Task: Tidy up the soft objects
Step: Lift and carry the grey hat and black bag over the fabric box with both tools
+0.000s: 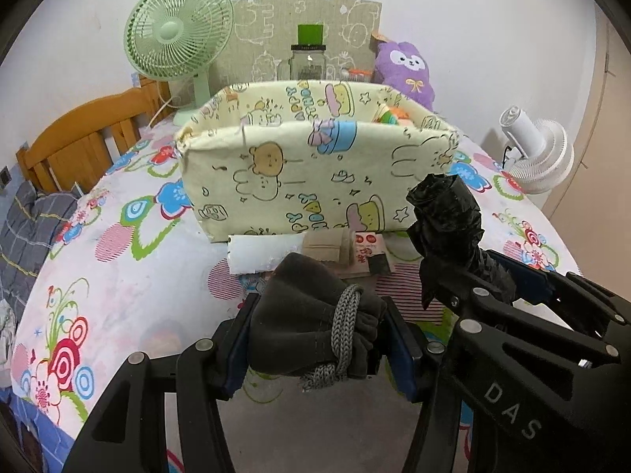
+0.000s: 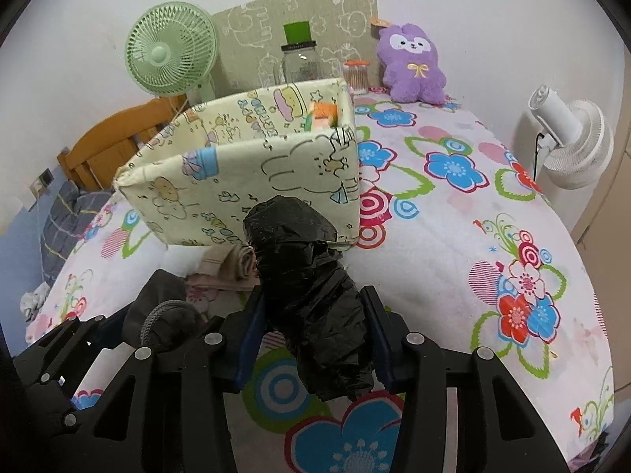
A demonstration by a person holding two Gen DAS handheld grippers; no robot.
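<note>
My left gripper [image 1: 319, 339] is shut on a dark grey drawstring pouch [image 1: 311, 315] with a grey cord, held above the table in front of the bin. My right gripper [image 2: 315, 339] is shut on a black plastic bag roll [image 2: 311, 287], which also shows in the left wrist view [image 1: 445, 224]. The yellow cartoon-print fabric bin [image 1: 315, 165] stands just ahead; it also shows in the right wrist view [image 2: 252, 173], with an orange and green soft item [image 2: 325, 114] inside. A rolled white towel [image 1: 264, 254] and beige cloths [image 1: 327, 248] lie at the bin's foot.
A flower-print cloth [image 2: 453, 236] covers the table. A green fan [image 1: 177, 35], a glass jar [image 1: 307, 61], a purple plush [image 2: 412, 65] and a cardboard panel stand at the back. A white fan [image 2: 568, 138] is at the right, a wooden bed frame [image 1: 86, 134] at the left.
</note>
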